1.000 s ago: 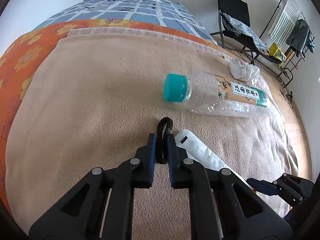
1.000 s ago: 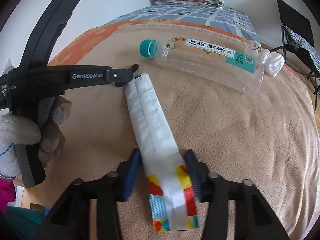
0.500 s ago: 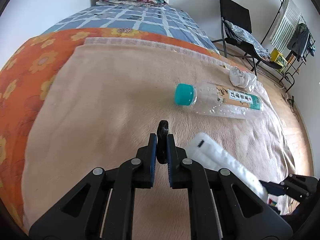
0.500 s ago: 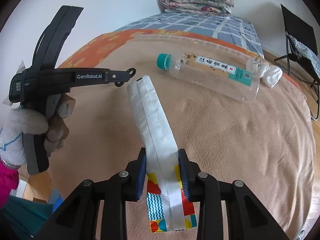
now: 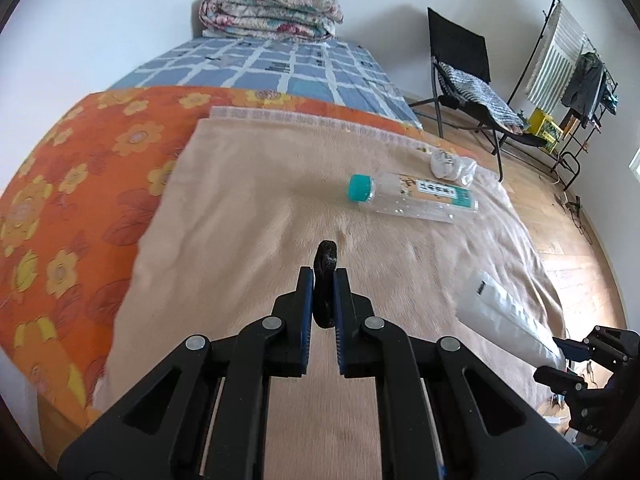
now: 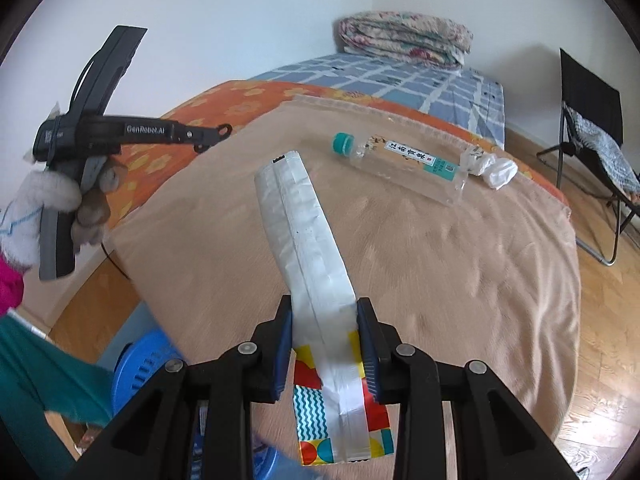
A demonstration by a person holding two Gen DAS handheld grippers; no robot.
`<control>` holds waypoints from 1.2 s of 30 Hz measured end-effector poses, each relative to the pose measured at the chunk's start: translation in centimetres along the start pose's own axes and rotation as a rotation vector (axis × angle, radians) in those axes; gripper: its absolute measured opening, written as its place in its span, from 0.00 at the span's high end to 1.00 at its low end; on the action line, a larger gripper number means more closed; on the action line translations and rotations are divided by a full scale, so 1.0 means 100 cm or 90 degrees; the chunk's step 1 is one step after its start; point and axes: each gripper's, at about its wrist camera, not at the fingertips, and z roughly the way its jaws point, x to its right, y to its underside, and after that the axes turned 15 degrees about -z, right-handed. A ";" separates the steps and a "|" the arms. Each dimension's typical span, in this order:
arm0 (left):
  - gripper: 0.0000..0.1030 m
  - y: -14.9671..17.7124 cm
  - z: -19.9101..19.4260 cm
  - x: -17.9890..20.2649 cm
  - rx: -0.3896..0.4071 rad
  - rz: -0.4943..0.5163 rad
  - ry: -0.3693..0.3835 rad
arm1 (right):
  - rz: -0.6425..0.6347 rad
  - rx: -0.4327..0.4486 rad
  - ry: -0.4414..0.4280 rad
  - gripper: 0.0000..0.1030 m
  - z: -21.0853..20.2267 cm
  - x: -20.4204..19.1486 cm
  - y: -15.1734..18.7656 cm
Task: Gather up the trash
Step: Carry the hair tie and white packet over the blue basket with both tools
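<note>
Our left tongs (image 5: 320, 276) are closed tight on a small black loop (image 5: 326, 258), their blue-lined tips pinching it so that its upper end pokes out past them, and they hang tilted downward above the bed (image 5: 240, 216), clear of its surface. Our left hand (image 6: 60, 208), in a white glove with a pink sleeve at the wrist, wraps the handle of those tongs off the bed's near edge. Our right tongs (image 6: 325, 312) have just been closing and now clamp a long white packet (image 6: 308, 236) from both sides, also pitched down over the bed and lifted off it.
</note>
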 end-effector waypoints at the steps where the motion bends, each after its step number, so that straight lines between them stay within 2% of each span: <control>1: 0.92 0.003 -0.007 -0.001 0.003 0.001 0.001 | 0.003 0.004 -0.001 0.70 -0.007 -0.002 0.005; 9: 0.92 0.050 -0.067 -0.006 -0.002 0.014 0.026 | 0.050 0.036 -0.042 0.70 -0.051 -0.027 0.043; 15: 0.92 0.089 -0.093 -0.005 -0.015 0.026 0.045 | 0.081 0.024 -0.095 0.70 -0.059 -0.057 0.078; 19: 0.92 0.117 -0.091 -0.005 -0.048 0.029 0.047 | 0.071 0.001 -0.123 0.70 -0.057 -0.073 0.097; 27: 0.92 0.174 -0.076 0.006 -0.110 0.081 0.034 | 0.033 -0.050 -0.149 0.70 -0.044 -0.101 0.116; 36: 0.92 0.225 -0.065 0.010 -0.165 0.114 0.032 | 0.042 -0.086 -0.155 0.70 -0.029 -0.104 0.125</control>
